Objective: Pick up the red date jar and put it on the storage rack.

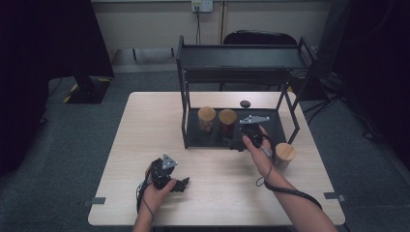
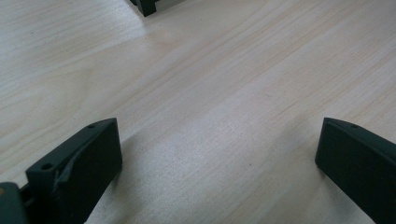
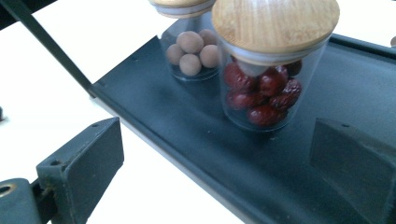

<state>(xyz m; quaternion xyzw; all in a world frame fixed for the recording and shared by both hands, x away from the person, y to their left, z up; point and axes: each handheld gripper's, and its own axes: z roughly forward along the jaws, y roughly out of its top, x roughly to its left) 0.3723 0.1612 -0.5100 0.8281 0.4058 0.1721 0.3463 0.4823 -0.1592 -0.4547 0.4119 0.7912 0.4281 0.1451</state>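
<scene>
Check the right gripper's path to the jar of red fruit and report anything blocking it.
Nothing visible blocks it. The right gripper stands open just short of the jar of red fruit on the rack's lower shelf; the jar of brown balls sits behind, off to one side.

Red-fruit jar (image 3: pixel 264 70) upright on rack tray (image 3: pixel 187 140); bamboo-lidded

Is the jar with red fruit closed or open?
Closed: a wooden lid sits flat on the jar, which stands upright on the shelf.
</scene>
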